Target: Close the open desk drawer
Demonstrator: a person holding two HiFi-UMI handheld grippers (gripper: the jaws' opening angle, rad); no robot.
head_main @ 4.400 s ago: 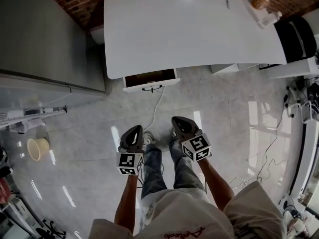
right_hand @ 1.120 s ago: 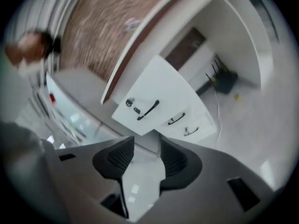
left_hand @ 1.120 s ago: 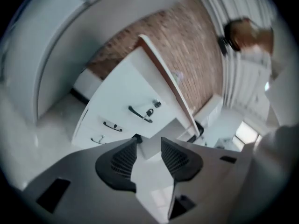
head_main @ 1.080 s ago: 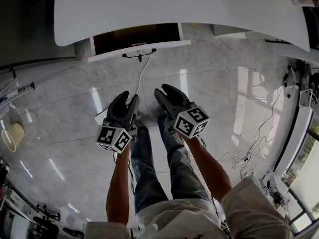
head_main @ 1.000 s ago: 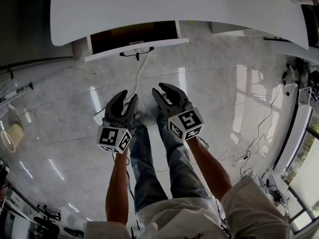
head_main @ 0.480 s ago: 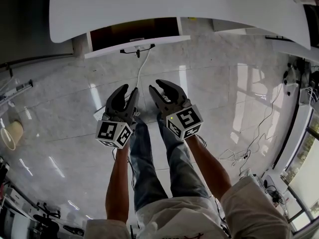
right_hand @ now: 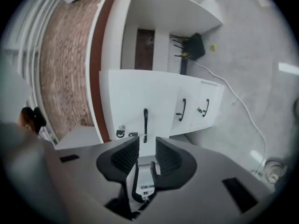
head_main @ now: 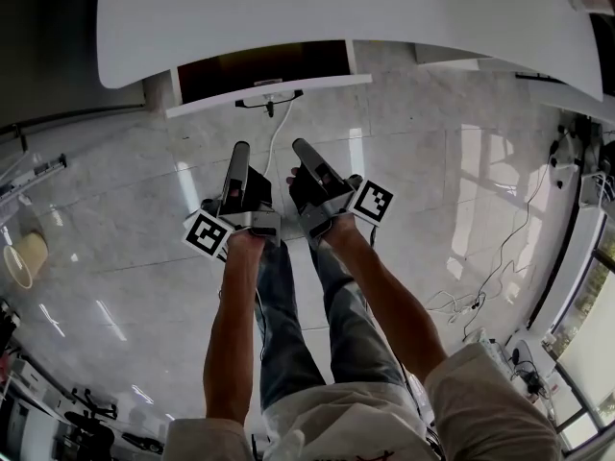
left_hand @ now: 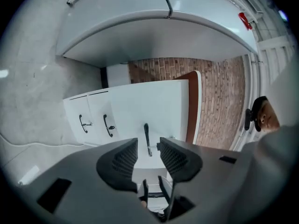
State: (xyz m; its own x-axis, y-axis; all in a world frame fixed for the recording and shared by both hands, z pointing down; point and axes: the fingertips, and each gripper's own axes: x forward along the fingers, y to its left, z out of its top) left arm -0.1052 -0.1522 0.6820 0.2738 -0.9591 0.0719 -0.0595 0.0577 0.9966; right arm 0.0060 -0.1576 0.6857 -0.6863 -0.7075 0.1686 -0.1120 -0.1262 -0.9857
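Head view: the drawer stands pulled out from under the white desk, its dark inside showing and a black handle on its front. The left gripper and right gripper hang side by side over the floor (both turned on edge), short of the drawer and not touching it.

Left gripper view: jaws apart with nothing between them, the handle seen beyond the gap.

Right gripper view: jaws likewise apart and empty, the handle beyond them

Glossy marble floor, brick wall
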